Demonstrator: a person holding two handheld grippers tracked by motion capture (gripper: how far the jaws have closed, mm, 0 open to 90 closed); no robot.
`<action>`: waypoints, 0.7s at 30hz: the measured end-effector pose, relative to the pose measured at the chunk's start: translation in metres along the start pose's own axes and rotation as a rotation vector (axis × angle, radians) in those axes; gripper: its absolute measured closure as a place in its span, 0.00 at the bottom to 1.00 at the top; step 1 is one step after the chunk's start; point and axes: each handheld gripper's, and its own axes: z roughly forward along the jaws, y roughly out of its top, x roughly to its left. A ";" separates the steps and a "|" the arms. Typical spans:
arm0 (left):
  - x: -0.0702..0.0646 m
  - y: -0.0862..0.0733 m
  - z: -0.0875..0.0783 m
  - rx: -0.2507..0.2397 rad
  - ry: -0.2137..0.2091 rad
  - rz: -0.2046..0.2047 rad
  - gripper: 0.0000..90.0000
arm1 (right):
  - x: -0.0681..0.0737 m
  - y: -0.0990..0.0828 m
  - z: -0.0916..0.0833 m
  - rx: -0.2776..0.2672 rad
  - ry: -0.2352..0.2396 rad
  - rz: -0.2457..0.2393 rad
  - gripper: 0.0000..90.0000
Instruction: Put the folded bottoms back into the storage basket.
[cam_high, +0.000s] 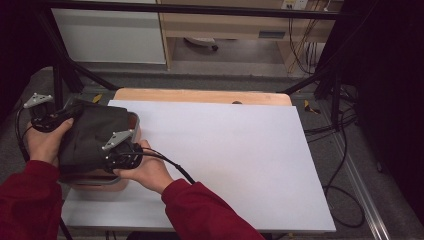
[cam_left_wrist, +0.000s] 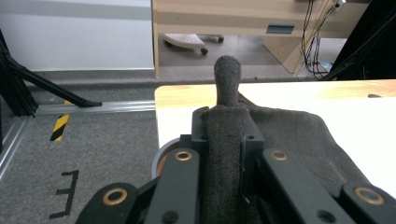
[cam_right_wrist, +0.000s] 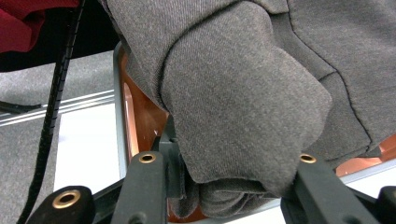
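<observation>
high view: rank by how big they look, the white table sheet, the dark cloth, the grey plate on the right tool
1. white table sheet
2. dark cloth
3. grey plate on the right tool, clearly the smallest

Dim, murky high view — both gripper views brighter, evenly lit.

The dark grey garment (cam_right_wrist: 243, 93) is a soft, matt knitted cloth with a fine, slightly fuzzy weave, and the basket (cam_right_wrist: 122, 112) under it has a smooth, glossy orange-brown inside with a pale grey rim. The table's (cam_high: 240, 155) top is a matt white sheet over light wood; the 2 grippers' arms are matt black plastic with brass-coloured rivets
</observation>
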 end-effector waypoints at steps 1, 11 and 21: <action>0.000 0.000 0.000 0.001 0.000 0.001 0.90 | 0.000 0.000 0.000 0.001 0.001 0.001 0.70; 0.003 -0.003 0.003 0.014 -0.012 -0.008 0.90 | 0.001 0.000 0.001 0.007 0.001 -0.004 0.69; 0.004 -0.005 0.006 0.024 -0.008 -0.015 0.90 | 0.000 0.000 0.003 0.015 -0.005 -0.007 0.69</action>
